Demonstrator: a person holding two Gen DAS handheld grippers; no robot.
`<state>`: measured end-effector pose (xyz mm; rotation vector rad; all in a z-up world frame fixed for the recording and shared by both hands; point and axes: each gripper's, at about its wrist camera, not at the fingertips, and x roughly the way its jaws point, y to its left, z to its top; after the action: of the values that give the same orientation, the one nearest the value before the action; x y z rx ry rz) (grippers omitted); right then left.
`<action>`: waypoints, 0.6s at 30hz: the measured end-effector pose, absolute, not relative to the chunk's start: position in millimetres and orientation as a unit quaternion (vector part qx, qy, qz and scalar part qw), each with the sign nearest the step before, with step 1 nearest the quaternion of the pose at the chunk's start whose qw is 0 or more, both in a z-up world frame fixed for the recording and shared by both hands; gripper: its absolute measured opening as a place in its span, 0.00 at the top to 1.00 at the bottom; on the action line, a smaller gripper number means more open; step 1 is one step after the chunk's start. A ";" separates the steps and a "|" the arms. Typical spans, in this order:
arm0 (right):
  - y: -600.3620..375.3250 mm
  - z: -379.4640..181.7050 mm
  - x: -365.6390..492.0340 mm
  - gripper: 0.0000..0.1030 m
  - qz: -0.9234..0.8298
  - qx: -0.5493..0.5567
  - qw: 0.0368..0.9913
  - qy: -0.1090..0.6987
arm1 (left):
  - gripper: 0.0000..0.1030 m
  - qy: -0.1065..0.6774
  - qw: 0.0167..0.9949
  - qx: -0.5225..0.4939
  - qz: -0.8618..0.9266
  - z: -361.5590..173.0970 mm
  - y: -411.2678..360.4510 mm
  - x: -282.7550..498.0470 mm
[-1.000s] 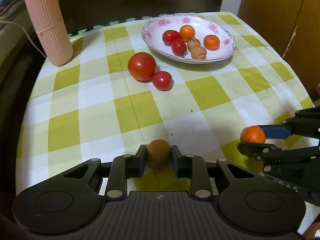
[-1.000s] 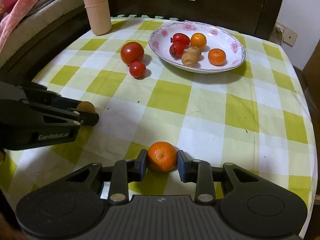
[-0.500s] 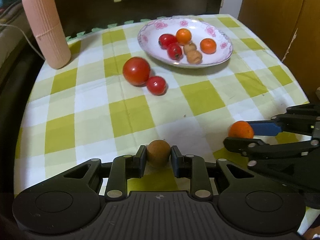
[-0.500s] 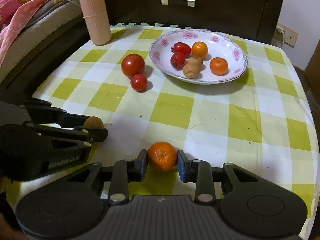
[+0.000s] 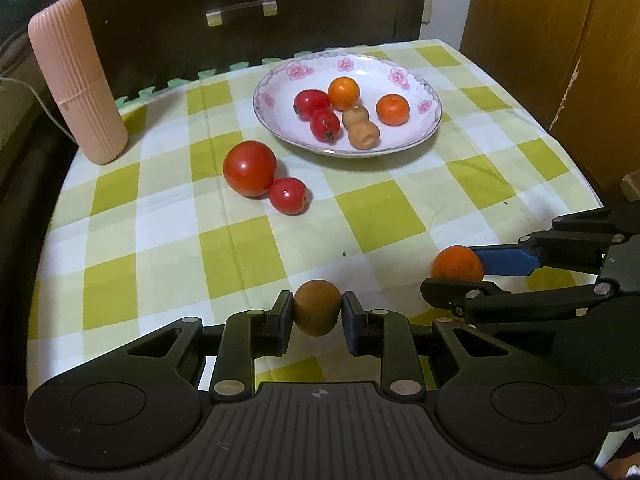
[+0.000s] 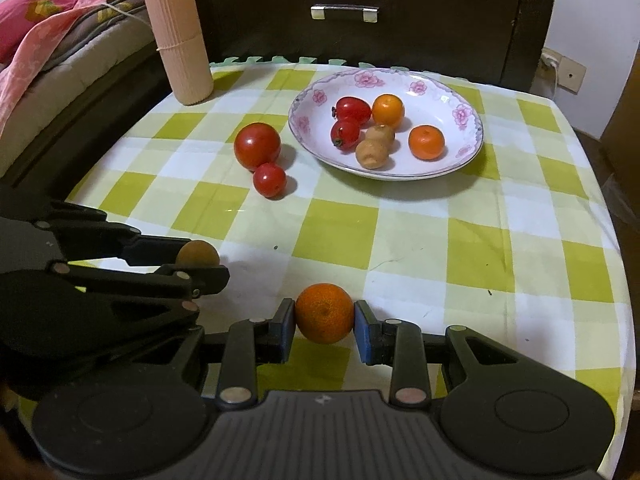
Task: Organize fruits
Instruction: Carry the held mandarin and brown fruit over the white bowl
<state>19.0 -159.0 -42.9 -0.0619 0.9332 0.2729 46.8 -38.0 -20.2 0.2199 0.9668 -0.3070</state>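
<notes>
Fruits are split between the flowered plate [image 5: 430, 120] at the far side of the worktop [image 5: 380, 208] and the two grippers near the front edge. Over the last second both cameras have drawn back and risen — the plate now sits farther off and the checked cloth shows more fully. The left hand-held gripper [image 5: 317, 314] is clenched on a brown round fruit [image 5: 317, 312], and the right hand-held gripper [image 6: 325, 314] grips a small orange [image 6: 325, 313]; neither grip has slackened. I judge both fruits are now lifted clear and ready to be carried to the plate, where two tomatoes, two oranges and two brown fruits already lie. A large tomato [image 5: 249, 168] and a small tomato [image 5: 288, 196], touching each other, wait on the cloth left of the plate.
</notes>
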 end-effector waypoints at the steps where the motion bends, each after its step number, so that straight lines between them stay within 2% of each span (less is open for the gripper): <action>1: -159.4 -42.1 19.4 0.70 0.130 -0.029 0.884 0.448 | 0.68 0.461 0.869 0.105 -0.147 -19.3 -38.4 47.3; 18: -168.3 -20.9 34.5 0.70 0.109 -0.020 0.901 0.419 | 0.70 0.426 0.886 0.112 -0.147 3.1 -49.5 64.5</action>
<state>34.5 -168.3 -20.9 -0.0405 0.8678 0.2251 64.5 -49.5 3.1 0.2323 0.8850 -0.3052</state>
